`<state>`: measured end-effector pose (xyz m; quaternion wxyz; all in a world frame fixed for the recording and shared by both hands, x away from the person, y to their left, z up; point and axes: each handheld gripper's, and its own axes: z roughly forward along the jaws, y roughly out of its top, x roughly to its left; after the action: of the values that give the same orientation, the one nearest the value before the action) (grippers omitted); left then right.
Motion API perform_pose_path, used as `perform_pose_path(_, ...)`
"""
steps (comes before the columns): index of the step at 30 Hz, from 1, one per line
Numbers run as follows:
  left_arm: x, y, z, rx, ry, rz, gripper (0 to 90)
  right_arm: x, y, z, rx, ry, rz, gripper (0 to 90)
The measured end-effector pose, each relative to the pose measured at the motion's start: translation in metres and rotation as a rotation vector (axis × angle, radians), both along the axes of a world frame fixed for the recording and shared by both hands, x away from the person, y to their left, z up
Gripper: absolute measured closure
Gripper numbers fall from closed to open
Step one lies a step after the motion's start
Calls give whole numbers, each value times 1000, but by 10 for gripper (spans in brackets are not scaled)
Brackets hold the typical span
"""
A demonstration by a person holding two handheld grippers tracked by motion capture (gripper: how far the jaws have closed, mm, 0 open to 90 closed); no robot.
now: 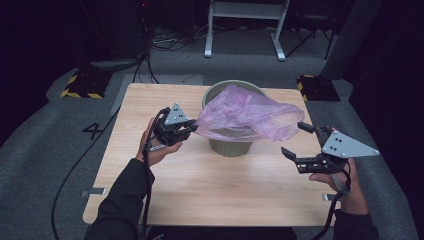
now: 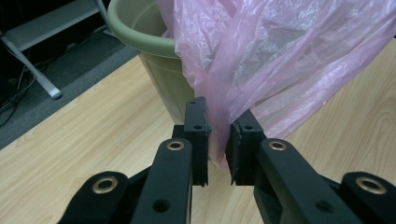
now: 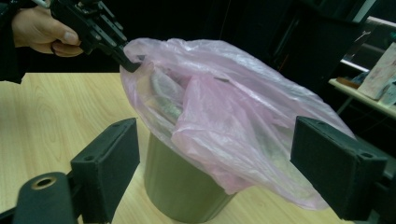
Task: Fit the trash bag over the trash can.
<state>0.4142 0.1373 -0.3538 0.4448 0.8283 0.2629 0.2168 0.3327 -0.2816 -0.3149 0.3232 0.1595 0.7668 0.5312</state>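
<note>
Two grippers: left gripper (image 2: 217,140) pinches bag (image 1: 245,116) edge; right gripper (image 3: 229,172) wide open, empty. Bag drapes over bin (image 1: 231,146) on table (image 1: 200,190). Thin, limp, slippery, tear-prone film; grab bunched rim opposite.

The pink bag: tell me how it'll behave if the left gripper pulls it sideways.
Probably floppy: the pink bag is thin, crinkled film, draped loosely over the green bin. It should stretch and slide rather than hold shape. It looks light, so the bin likely stays put, though a hard tug might tip it. The left gripper pinches only one edge, so the film could slip or tear.
</note>
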Motion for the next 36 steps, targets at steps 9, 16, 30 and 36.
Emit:
perform_pose_path(9, 3, -2, 0, 21, -11, -2, 764, 21, -1, 7, 15, -75, -203, 253)
perform_pose_path(16, 13, -8, -1, 68, -1, 13, 787, 77, 7, 11, 11, 14, -230, 677)
perform_pose_path(30, 43, -13, -22, 90, 74, 73, 800, 147, 26, -5, -21, 132, -333, 884)
perform_pose_path(36, 50, -16, -33, 133, 100, 77, 805, 168, 29, -21, -12, 189, -366, 896)
